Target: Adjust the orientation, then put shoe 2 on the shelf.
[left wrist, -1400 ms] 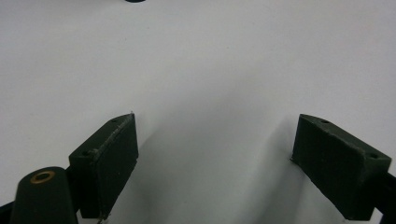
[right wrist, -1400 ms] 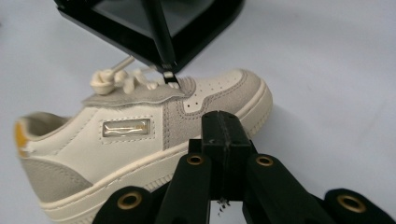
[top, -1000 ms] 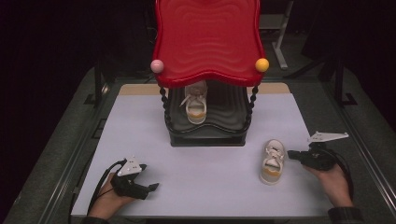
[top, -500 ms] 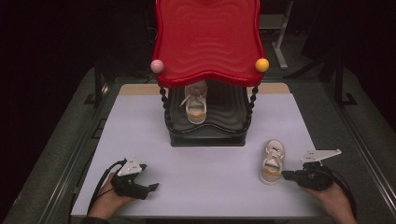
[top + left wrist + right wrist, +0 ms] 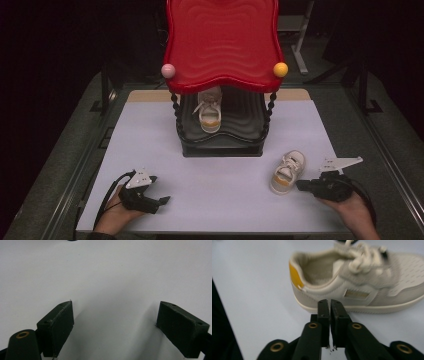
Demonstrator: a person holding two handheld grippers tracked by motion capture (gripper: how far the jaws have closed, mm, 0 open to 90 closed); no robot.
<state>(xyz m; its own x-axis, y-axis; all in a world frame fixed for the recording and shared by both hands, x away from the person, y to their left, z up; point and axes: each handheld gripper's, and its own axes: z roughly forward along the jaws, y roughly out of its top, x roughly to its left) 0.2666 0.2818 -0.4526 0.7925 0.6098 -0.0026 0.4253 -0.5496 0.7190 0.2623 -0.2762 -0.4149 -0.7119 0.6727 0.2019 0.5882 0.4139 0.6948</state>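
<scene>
One small sneaker (image 5: 210, 114) sits on the rack's lower shelf (image 5: 245, 131); its mate (image 5: 362, 287) waits just ahead of the nearly closed, empty right gripper (image 5: 329, 305), while the left gripper (image 5: 123, 325) rests wide open on the table (image 5: 150, 130)

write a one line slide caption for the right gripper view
Right gripper, jaws nearly shut with nothing between them, points at the side of a white shoe with a yellow heel tab on the pale table.
</scene>
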